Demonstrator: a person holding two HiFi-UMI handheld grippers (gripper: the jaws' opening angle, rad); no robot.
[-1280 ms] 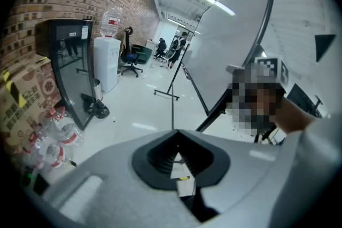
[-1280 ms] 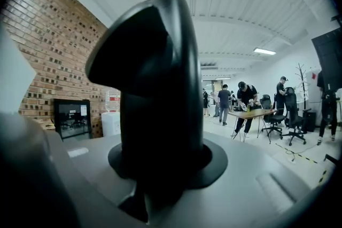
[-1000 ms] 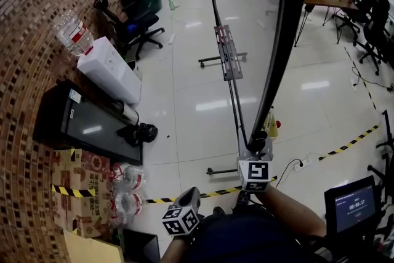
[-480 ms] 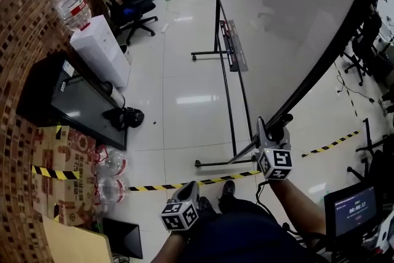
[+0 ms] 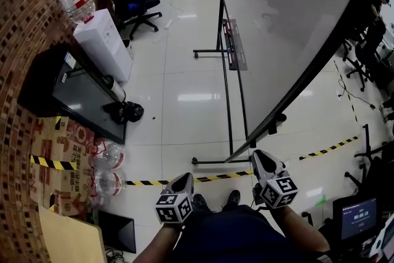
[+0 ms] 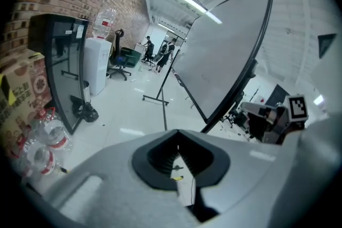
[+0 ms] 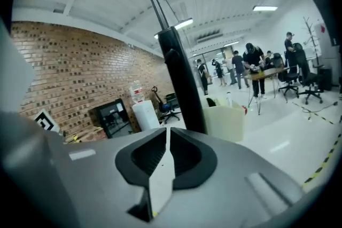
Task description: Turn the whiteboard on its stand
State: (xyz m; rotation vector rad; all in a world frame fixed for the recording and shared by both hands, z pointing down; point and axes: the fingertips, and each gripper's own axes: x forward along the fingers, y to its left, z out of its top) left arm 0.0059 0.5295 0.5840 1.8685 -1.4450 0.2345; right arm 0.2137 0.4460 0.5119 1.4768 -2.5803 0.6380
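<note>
The whiteboard (image 5: 289, 28) is a big grey panel in a black frame. It hangs tilted on its black wheeled stand (image 5: 225, 71), with its lower corner near the floor bar (image 5: 212, 162). My right gripper (image 5: 257, 154) sits just below that corner, off the frame. Its jaws have just been closing and are shut with nothing between them. In the right gripper view (image 7: 166, 131) the board's black edge (image 7: 181, 83) stands ahead of the jaws, apart from them. My left gripper (image 5: 183, 177) hangs lower left, shut and empty (image 6: 178, 139), and the whiteboard (image 6: 219, 56) lies beyond it.
Along the brick wall stand a water dispenser (image 5: 101, 49), a leaning black screen (image 5: 74, 98), cardboard boxes (image 5: 58, 163) and water bottles (image 5: 104, 169). Yellow-black tape (image 5: 203, 178) crosses the floor by my feet. A small display (image 5: 360, 215) stands lower right. People (image 7: 256, 69) work at a far table.
The board swung from nearly edge-on to showing its broad face. My right gripper rode its lower edge rightward, then came off it and dropped back towards me with jaws closed. The left gripper barely moved.
</note>
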